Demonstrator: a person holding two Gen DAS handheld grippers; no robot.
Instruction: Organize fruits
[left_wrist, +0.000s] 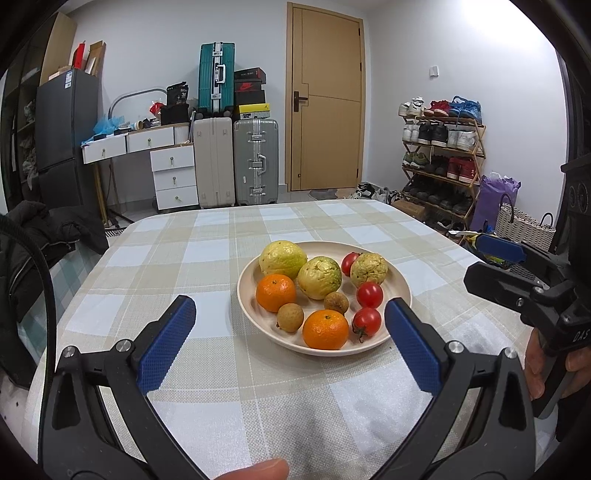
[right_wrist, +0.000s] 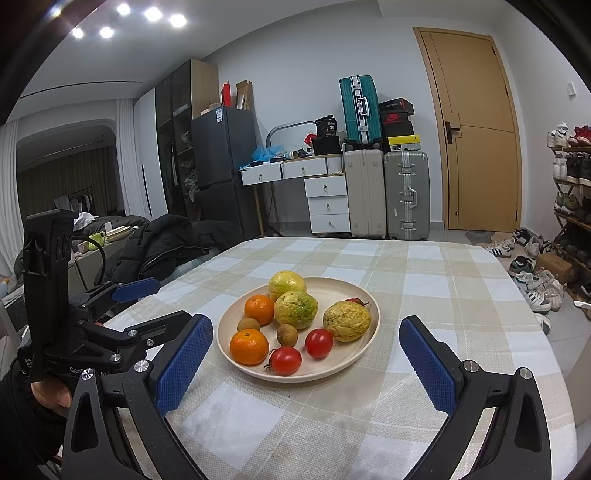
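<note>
Fruits fill a pale round plate (left_wrist: 251, 295) near the middle of my bench (left_wrist: 207, 369), which wears a beige and white checked cloth. Going left to right in my left wrist view: a large yellow-green guava (left_wrist: 282, 258) at the back left, a mandarin (left_wrist: 276, 292) in front of it, a small brown longan (left_wrist: 290, 317), a second mandarin (left_wrist: 325, 329) at the near rim, a second guava (left_wrist: 319, 277) in the centre, another longan (left_wrist: 336, 302), three cherry tomatoes, the nearest (left_wrist: 366, 321) beside the front mandarin, and a wrinkled guava (left_wrist: 368, 269) at the back right.

My left tool (left_wrist: 290, 339) hovers just short of the plate, spread wide and empty. My right tool (right_wrist: 306, 358) does the same from the other side, also wide and empty.

I judge the guavas heaviest and firm; they want a wide grip across the middle. The mandarins should give a little, so moderate pressure suits. The longans are light with brittle shells. The tomatoes look smooth, slippery and easily burst; I would pinch them gently across the widest part.
</note>
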